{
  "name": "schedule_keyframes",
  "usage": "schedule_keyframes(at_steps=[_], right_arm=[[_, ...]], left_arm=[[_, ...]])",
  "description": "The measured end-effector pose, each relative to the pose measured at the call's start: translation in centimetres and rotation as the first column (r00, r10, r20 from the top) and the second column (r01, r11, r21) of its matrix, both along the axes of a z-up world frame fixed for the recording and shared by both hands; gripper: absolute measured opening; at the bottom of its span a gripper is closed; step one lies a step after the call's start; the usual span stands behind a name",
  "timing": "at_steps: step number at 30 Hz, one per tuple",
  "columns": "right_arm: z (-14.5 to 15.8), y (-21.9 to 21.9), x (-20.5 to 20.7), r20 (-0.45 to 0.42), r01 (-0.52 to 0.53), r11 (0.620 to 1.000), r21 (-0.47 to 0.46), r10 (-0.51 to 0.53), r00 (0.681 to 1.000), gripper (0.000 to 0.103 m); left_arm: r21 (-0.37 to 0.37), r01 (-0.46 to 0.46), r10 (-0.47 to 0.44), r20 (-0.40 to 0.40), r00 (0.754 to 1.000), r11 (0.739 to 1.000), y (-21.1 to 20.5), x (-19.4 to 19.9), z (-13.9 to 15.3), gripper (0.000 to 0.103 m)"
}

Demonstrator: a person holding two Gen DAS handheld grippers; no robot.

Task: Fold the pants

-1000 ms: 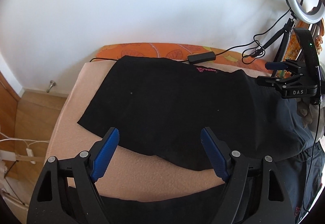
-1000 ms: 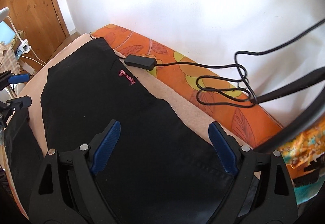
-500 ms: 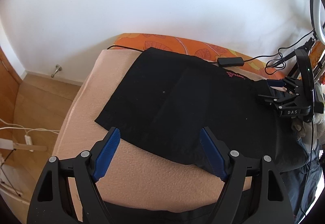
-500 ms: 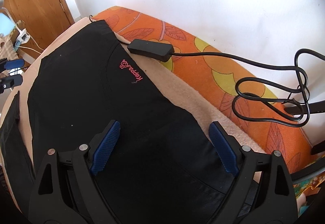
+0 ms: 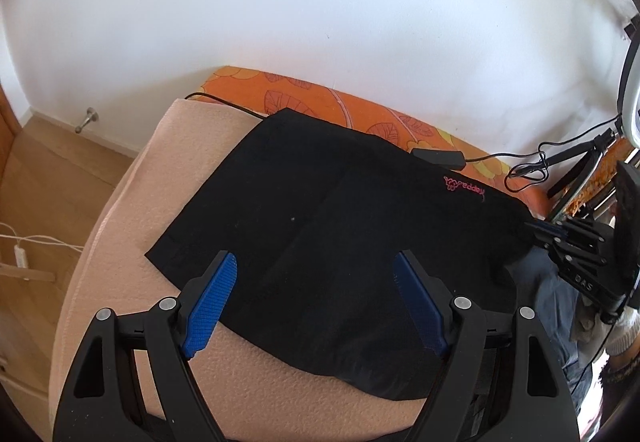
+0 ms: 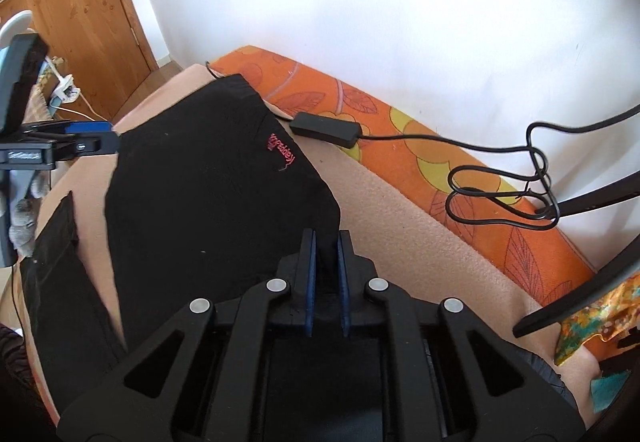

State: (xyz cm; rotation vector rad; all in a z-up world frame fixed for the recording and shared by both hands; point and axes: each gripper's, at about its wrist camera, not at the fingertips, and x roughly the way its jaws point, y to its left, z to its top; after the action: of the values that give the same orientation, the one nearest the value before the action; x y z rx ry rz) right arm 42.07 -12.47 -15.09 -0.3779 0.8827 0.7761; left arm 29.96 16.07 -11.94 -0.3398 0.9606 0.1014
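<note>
Right fingers: we have them pinched on a black edge of the pants point(image 6: 208, 193), the two blue pads nearly together with fabric between them; right gripper point(image 6: 326, 250).
Left fingers: spread wide and holding nothing; left gripper point(image 5: 320, 294) hovers over the near hem of the pants, and we cannot tell whether the tips touch the cloth.
Where we grip: at the right-hand end of the garment as we face the wall, close to the border with the beige blanket point(image 6: 420, 226).
Pants: they lie on the bed as a flat black rectangle, pink logo point(image 5: 464, 185) facing up near the far edge.
Bed: the blanket covers it, with an orange leaf-print sheet point(image 5: 320, 101) showing along the wall side.
Nearby: a black power adapter point(image 6: 326, 129) and its cable rest on the orange strip, just beside the far edge of the pants.
Done so far: we judge the legs already laid one over the other, since the cloth reads as a single smooth panel.
Left to do: we think a crosswise fold remains, carrying the gripped end over toward the other end, then smoothing.
</note>
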Motion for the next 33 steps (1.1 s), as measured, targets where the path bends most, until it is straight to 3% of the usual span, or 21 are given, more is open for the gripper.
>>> schedule_keyframes(at_steps=[6,15,20,24,28,29,30,31,33], right_arm=[[2.7,0.2,-6.8,0.092,-0.093,0.995,-0.018,0.094,0.991,0.011],[0.8,2.7,-15.8,0.186,-0.215,0.969,-0.122,0.235,0.954,0.01],[-0.4,3.2,-18.1,0.205,-0.249,0.954,-0.168,0.281,0.937,0.009],[-1.3,3.5,-19.2,0.205,-0.277,0.94,-0.198,0.316,0.926,0.009],[-1.8,3.3,-19.2,0.208,-0.272,0.94,-0.207,0.314,0.926,0.009],[-1.8,3.2,-19.3,0.215,-0.268,0.94,-0.212,0.313,0.925,0.009],[-1.8,3.2,-19.3,0.222,-0.264,0.94,-0.217,0.311,0.924,0.009],[-1.7,3.1,-19.3,0.227,-0.258,0.941,-0.219,0.307,0.924,0.008],[-1.0,2.6,-20.0,0.238,-0.242,0.944,-0.224,0.294,0.926,0.008]], left_arm=[[-0.059,-0.029,0.029,0.01,1.0,0.998,0.0,0.7,0.8,0.081],[-0.083,-0.002,0.003,0.016,1.0,0.997,-1.7,1.2,2.8,0.081],[-0.064,0.002,-0.005,-0.048,0.999,0.998,-2.6,1.6,1.9,0.081],[-0.129,-0.032,0.019,-0.104,0.994,0.991,-2.0,2.0,0.2,0.081],[-0.149,-0.09,0.076,-0.098,0.992,0.985,-0.7,1.3,-0.6,0.078],[-0.163,-0.095,0.082,-0.085,0.993,0.982,-0.4,1.0,-0.7,0.074],[-0.187,-0.089,0.077,-0.067,0.995,0.978,0.0,0.7,-0.7,0.059],[-0.216,-0.074,0.064,-0.053,0.997,0.974,0.3,0.3,-0.7,0.033],[-0.238,-0.061,0.055,-0.033,0.998,0.969,0.8,-0.2,-0.5,0.008]])
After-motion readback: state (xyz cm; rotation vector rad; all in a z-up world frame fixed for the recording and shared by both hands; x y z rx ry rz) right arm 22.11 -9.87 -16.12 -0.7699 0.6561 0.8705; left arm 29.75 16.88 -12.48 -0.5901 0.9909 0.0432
